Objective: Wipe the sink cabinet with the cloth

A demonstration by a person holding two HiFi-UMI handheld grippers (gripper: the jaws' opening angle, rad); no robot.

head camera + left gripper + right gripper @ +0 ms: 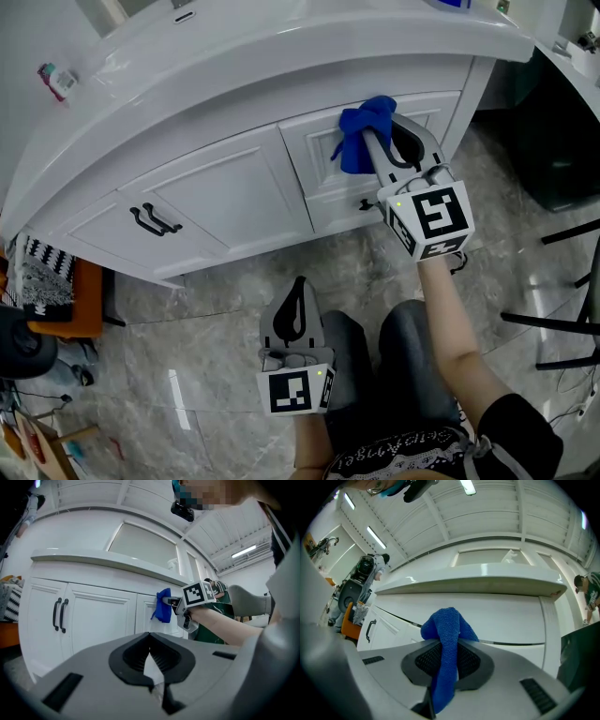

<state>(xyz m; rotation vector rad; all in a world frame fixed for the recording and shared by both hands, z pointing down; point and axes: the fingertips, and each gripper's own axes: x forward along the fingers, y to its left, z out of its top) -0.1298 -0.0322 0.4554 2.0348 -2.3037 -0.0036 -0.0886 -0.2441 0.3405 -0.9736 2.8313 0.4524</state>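
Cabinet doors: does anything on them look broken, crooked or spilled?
Nothing stands out. The white cabinet doors sit shut and even, with the black handles in place and no spills showing. The blue cloth is just pinched in the right gripper, up at one of the doors.

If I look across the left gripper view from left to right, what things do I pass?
First the black door handles, then the blue cloth, then the marker cube, then the person's arm.
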